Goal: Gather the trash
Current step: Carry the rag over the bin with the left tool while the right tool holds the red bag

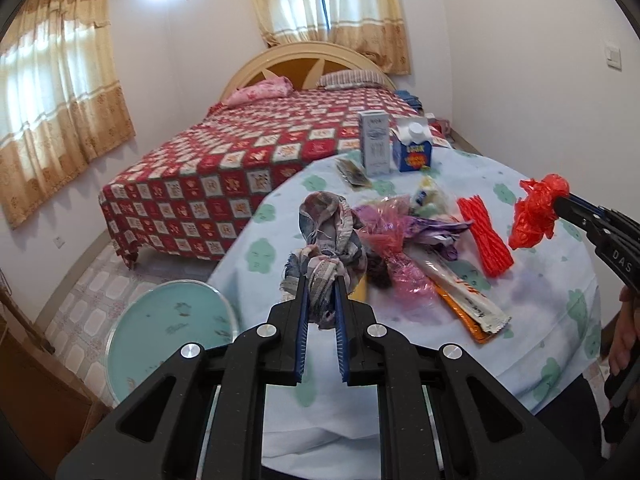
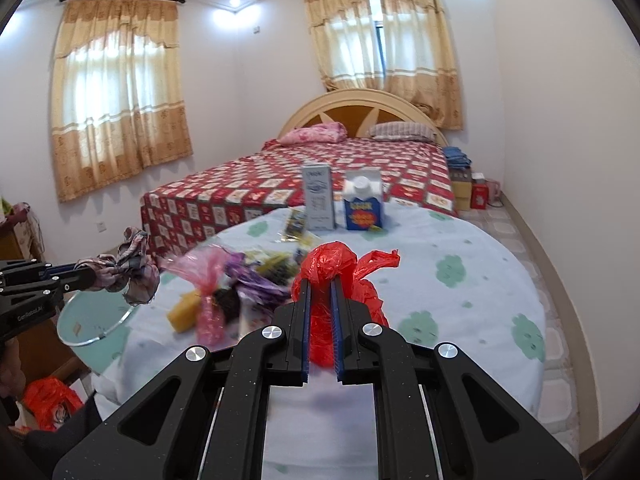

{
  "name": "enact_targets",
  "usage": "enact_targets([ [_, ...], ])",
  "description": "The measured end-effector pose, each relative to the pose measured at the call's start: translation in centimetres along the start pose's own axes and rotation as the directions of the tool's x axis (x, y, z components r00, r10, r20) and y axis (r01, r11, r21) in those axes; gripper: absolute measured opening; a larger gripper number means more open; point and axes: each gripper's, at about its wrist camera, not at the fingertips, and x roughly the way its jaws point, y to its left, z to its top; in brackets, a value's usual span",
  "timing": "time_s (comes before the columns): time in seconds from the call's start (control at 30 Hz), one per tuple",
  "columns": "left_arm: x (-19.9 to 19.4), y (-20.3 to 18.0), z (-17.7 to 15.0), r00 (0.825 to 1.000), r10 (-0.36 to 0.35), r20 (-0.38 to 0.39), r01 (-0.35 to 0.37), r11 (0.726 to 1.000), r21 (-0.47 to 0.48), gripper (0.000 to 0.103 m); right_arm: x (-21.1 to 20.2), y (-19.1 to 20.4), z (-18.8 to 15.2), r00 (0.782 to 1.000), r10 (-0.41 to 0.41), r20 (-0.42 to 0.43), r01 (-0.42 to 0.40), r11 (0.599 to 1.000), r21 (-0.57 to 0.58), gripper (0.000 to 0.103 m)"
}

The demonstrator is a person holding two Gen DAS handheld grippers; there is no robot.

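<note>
left wrist view: the left gripper (image 1: 323, 280) is clamped on a crumpled plaid cloth scrap (image 1: 330, 224), jaws nearly together with only the fabric between them; the cloth is lifted above the near edge of the round table (image 1: 540, 292). this view alone shows the red bundle of straws (image 1: 485, 236) lying on the tablecloth, the white and orange wrappers (image 1: 468, 300) at the near end of the pile, and the full top of the teal glass side table (image 1: 168, 328) on the floor side, left of the round table. the right gripper (image 1: 560, 205) enters from the right edge, closed on a crumpled red plastic bag (image 1: 536, 216) held over the table.

right wrist view: the same red plastic bag sits pinched between the right gripper's fingers, jaws narrow with the plastic filling the gap, part of the bag bulging above the tips. this view alone shows a second red bag (image 2: 48, 400) low on the floor at the left, and boxes (image 2: 464, 188) stacked beside the bed (image 2: 280, 184). the straws are not visible here.

both views show the trash pile, pink cellophane wrap (image 1: 394, 256) and purple wrappers (image 1: 428, 228), at mid-table, apart from both grippers. a grey carton (image 1: 375, 144) and a blue carton (image 1: 414, 148) stand upright at the far edge, just beside each other.
</note>
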Motion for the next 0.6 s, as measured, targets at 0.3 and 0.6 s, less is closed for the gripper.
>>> enact_targets([
  [0.3, -0.2, 3.9, -0.5, 0.996, 0.083, 0.009, -0.083, 0.996, -0.039, 0.012, 2.2, 3.7, 1.4, 0.998, 0.058, -0.009, -0.059, 0.998, -0.036, 0.01],
  [0.6, -0.3, 7.7, -1.5, 0.988, 0.154, -0.007, -0.155, 0.985, -0.071, 0.012, 3.3, 7.2, 2.4, 0.993, 0.114, -0.015, -0.115, 0.99, -0.084, 0.01],
])
